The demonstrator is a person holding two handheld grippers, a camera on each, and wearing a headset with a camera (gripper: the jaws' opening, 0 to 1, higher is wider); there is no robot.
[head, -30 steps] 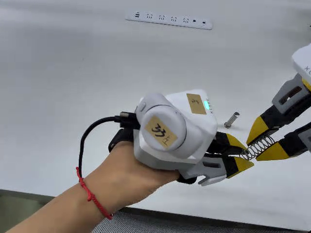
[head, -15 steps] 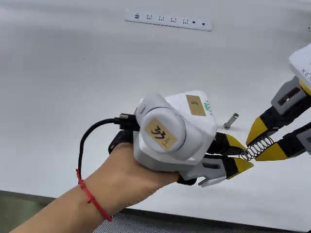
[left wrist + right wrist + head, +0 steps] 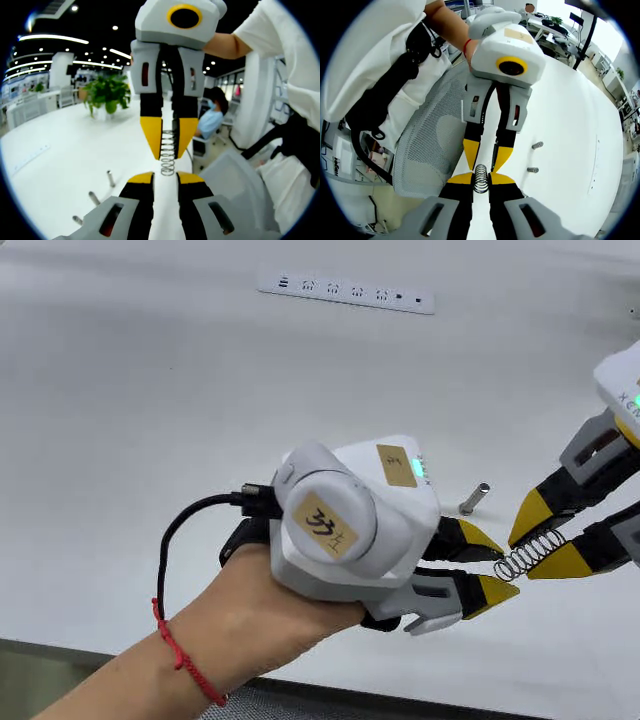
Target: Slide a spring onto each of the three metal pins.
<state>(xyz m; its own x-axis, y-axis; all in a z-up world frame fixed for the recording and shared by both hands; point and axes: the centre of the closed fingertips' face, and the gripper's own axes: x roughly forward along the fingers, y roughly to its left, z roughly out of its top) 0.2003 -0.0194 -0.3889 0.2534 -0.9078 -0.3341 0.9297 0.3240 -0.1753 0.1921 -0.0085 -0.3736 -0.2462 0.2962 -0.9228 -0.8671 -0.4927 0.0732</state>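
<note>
My right gripper [image 3: 541,540] comes in from the right, shut on a small steel spring [image 3: 528,553] clamped crosswise between its yellow tips. My left gripper [image 3: 503,568] faces it tip to tip, open, with the spring's free end just at the gap between its jaws. In the left gripper view the spring [image 3: 167,150] hangs from the right gripper down to my left gripper [image 3: 166,176]. The right gripper view has the spring [image 3: 480,176] end-on in my right gripper [image 3: 481,180]. Three metal pins lie loose on the white table [image 3: 60,170]: pin [image 3: 110,177], pin [image 3: 93,197], pin [image 3: 76,219].
One pin [image 3: 474,498] lies on the table just behind the grippers. A white power strip [image 3: 345,290] sits at the far edge. The table's front edge runs under my left forearm. A grey mesh chair [image 3: 432,145] stands beside the table.
The head view has shifted slightly. Both grippers stay tip to tip, with the spring still in the right gripper and its free end at the left jaws.
</note>
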